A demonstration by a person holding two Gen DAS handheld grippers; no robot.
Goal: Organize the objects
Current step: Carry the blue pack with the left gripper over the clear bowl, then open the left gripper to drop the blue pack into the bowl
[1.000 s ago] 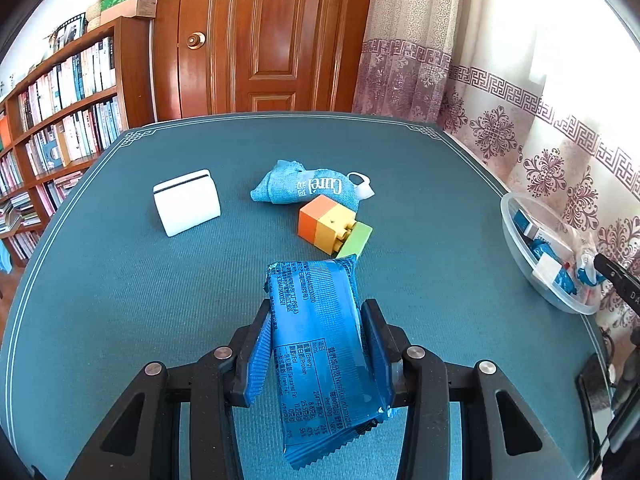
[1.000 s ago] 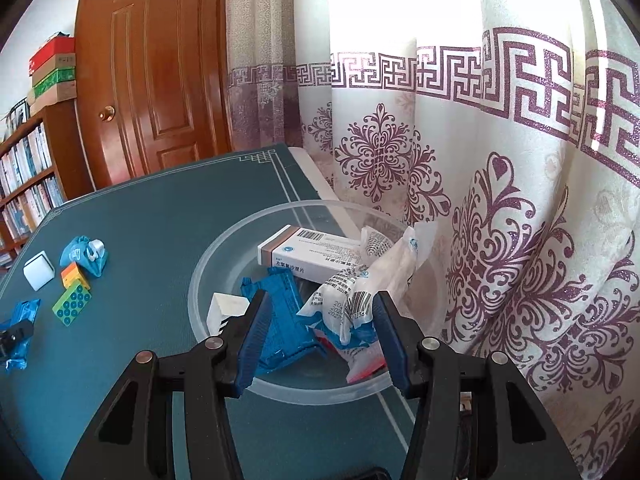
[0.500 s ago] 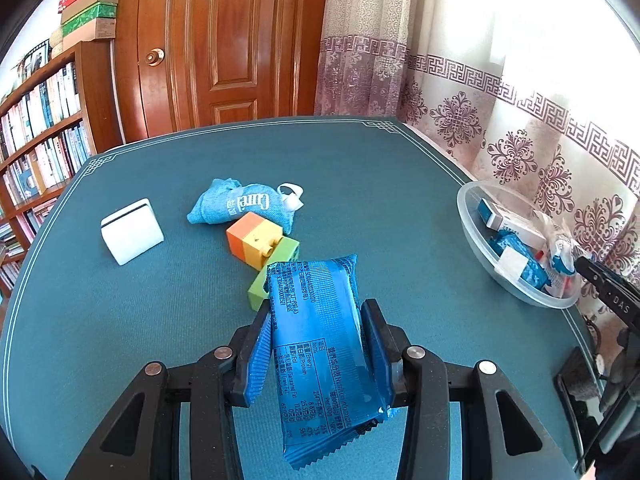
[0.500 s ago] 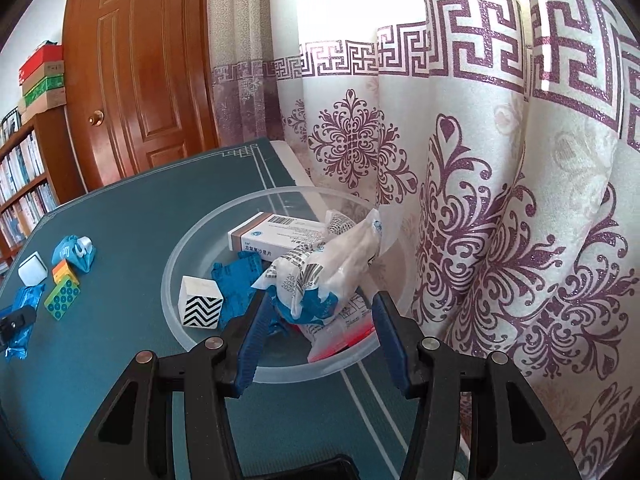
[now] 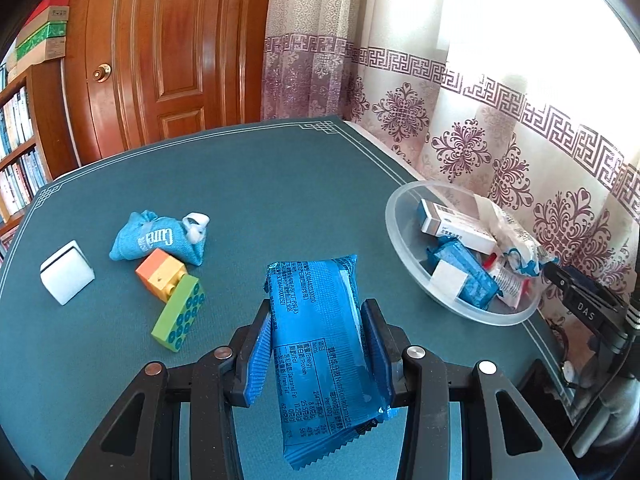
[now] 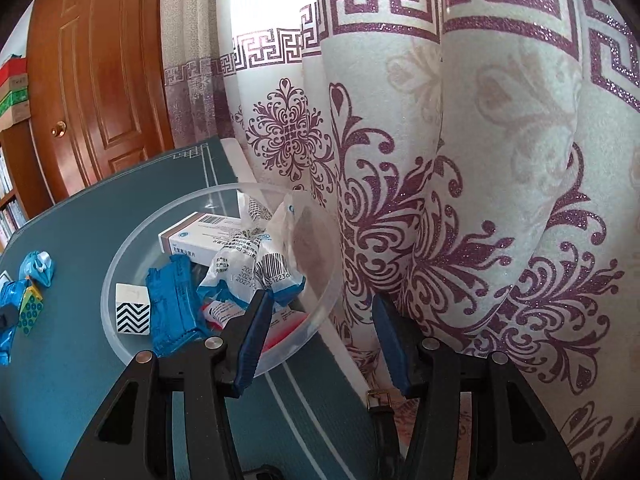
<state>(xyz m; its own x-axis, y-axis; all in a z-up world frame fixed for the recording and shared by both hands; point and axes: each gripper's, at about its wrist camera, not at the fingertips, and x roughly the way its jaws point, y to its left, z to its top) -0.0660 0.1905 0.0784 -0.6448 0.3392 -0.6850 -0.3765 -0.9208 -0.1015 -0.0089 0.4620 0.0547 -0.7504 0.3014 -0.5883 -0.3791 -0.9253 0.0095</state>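
My left gripper (image 5: 316, 316) is shut on a blue snack packet (image 5: 320, 344) and holds it above the green table, left of a clear plastic bowl (image 5: 404, 240). The bowl (image 6: 116, 332) holds a white medicine box (image 6: 196, 236), blue packets (image 6: 172, 304), a zigzag cube (image 6: 132, 308) and white pouches. My right gripper (image 6: 320, 312) is open and empty, at the bowl's near right rim by the curtain. On the table lie a blue cloth pouch (image 5: 156, 240), an orange-yellow block (image 5: 160, 274), a green block (image 5: 180, 318) and a white box (image 5: 66, 276).
A patterned curtain (image 6: 460, 160) hangs close along the table's right edge. A wooden door (image 5: 168, 52) and a bookshelf (image 5: 16, 152) stand beyond the table's far side. The right gripper's body shows in the left wrist view (image 5: 584, 300), beside the bowl.
My left gripper has swung right with the blue packet, bringing the bowl closer. My right gripper has drawn back and to the right, from over the bowl to its rim.
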